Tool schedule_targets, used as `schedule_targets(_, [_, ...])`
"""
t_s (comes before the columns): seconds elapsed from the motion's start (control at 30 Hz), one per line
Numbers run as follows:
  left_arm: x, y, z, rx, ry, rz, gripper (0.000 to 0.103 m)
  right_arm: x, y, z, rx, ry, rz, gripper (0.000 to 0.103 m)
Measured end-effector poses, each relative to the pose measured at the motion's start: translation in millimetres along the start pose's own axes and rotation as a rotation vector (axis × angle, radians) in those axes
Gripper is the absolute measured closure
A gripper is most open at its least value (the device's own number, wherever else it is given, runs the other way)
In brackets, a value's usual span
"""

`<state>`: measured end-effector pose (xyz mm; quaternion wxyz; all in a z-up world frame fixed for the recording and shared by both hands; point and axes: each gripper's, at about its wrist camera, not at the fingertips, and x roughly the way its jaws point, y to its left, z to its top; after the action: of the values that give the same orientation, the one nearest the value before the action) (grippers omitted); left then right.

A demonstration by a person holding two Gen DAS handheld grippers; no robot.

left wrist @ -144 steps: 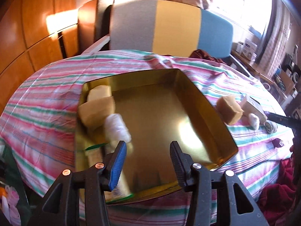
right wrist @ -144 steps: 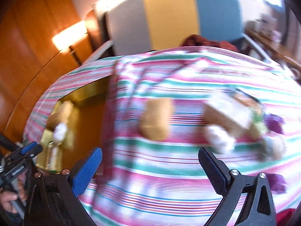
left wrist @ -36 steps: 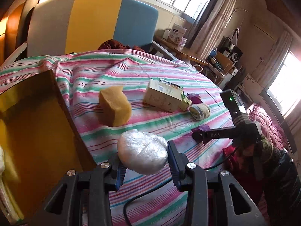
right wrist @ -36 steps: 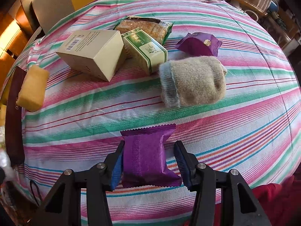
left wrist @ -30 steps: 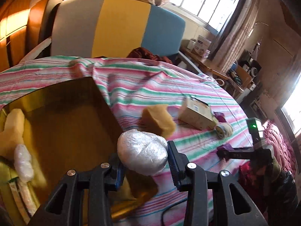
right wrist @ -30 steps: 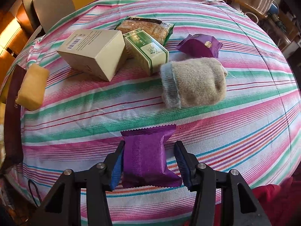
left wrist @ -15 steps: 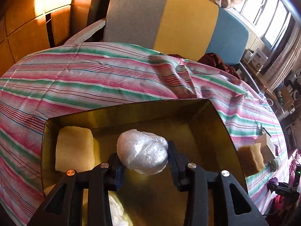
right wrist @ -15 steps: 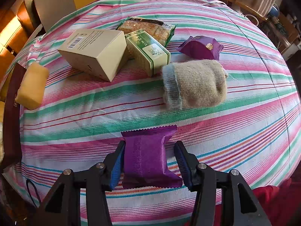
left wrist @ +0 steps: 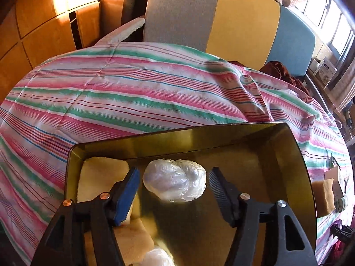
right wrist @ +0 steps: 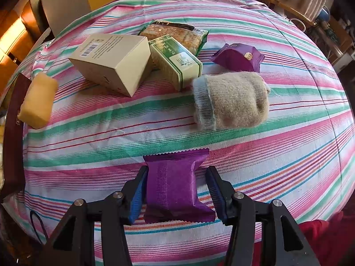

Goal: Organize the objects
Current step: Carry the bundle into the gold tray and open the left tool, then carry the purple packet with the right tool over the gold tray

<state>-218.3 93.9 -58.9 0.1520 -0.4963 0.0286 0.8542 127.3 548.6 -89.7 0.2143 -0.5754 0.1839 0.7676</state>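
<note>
The left claw point(left wrist: 174, 187) is opening over the gold tin point(left wrist: 295, 168), and the plastic-wrapped bundle point(left wrist: 174, 182) it carried a moment ago now sits free between the parted pads, beside the yellow sponges point(left wrist: 101, 177). That item looks delivered. On the striped worktop point(right wrist: 111, 122), the right claw point(right wrist: 175, 194) sits narrow on a purple packet point(right wrist: 174, 185); box point(right wrist: 113, 63), sock point(right wrist: 230, 100) and snacks wait.

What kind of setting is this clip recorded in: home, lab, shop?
Most likely a lived-in home room. A striped tablecloth covers the table, an upholstered chair stands behind it, and wooden cabinet panels and a curtained window line the walls.
</note>
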Motion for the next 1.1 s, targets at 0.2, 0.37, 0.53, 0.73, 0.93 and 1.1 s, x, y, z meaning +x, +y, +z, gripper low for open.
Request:
schedule_targets(0.2, [-65, -12, -28, 0.036, -0.144, -0.011, 0.033, -2, -9, 3, -0.013, -0.007, -0.015, 0.050])
schedule_targets(0.37, [-113, -27, -62, 0.070, -0.228, -0.046, 0.029, -4, -16, 6, -0.031, -0.018, -0.027, 0.054])
schedule_targets(0.53, [-136, -36, -87, 0.070, -0.243, -0.063, 0.029, -6, -26, 11, -0.043, -0.024, -0.032, 0.057])
schedule_targets(0.73, [-147, -45, -108, 0.094, -0.245, -0.075, 0.028, -9, -38, 18, -0.055, -0.032, -0.037, 0.061])
schedule_targets(0.93, [-145, -44, -120, 0.091, -0.221, -0.080, 0.028, -19, -41, -4, -0.064, -0.033, -0.037, 0.066])
schedule_targets(1.1, [-143, -42, -125, 0.089, -0.209, -0.080, 0.028, -26, -59, -6, -0.060, -0.028, -0.014, 0.066])
